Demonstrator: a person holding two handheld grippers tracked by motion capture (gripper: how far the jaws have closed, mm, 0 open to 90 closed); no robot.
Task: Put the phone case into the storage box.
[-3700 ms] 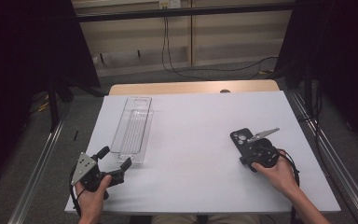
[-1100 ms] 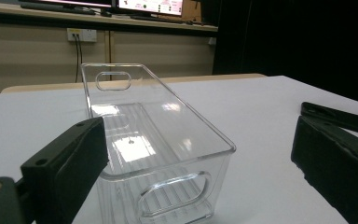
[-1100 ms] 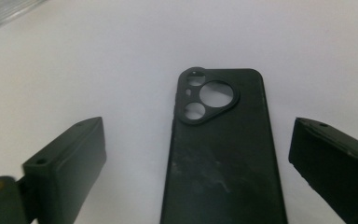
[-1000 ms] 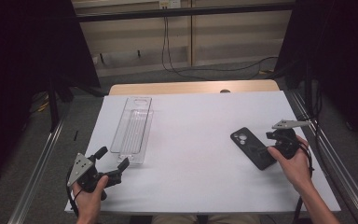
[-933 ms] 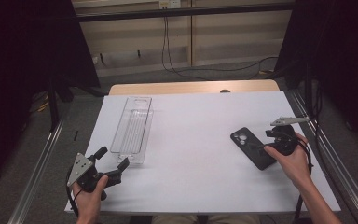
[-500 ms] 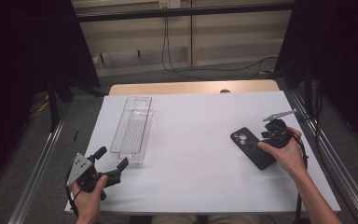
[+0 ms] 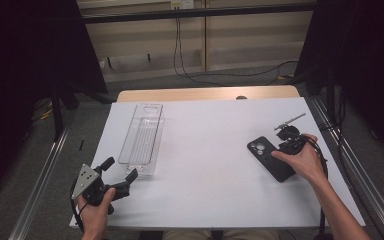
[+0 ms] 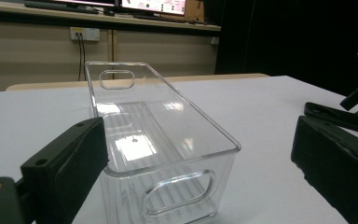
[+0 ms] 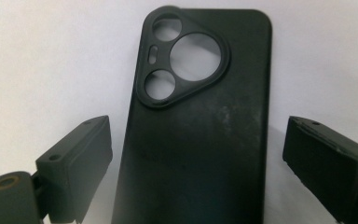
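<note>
A black phone case (image 7: 266, 156) lies camera-cutout side up on the white table (image 7: 215, 150), at its right. My right gripper (image 7: 286, 146) hovers over the case's near end. In the right gripper view the case (image 9: 200, 116) runs between the two jaws of the right gripper (image 9: 200, 172), with a thin gap on each side. These jaws have just been closing slightly and stand open, pads off the case. My left gripper (image 7: 120, 171) rests open at the front left, just short of a clear plastic bin (image 7: 142, 140). The bin's (image 8: 158, 154) handled end faces the left gripper (image 8: 200, 168).
The bin is long and narrow, reaching toward the table's far edge. A wooden strip (image 7: 205, 94) borders the far side, and metal rails (image 7: 40, 180) run along both flanks. The right gripper's cable (image 7: 322, 155) loops beside the wrist.
My right hand has moved left from the table's right edge to the phone case and now straddles its near end. The left gripper has stayed put.
</note>
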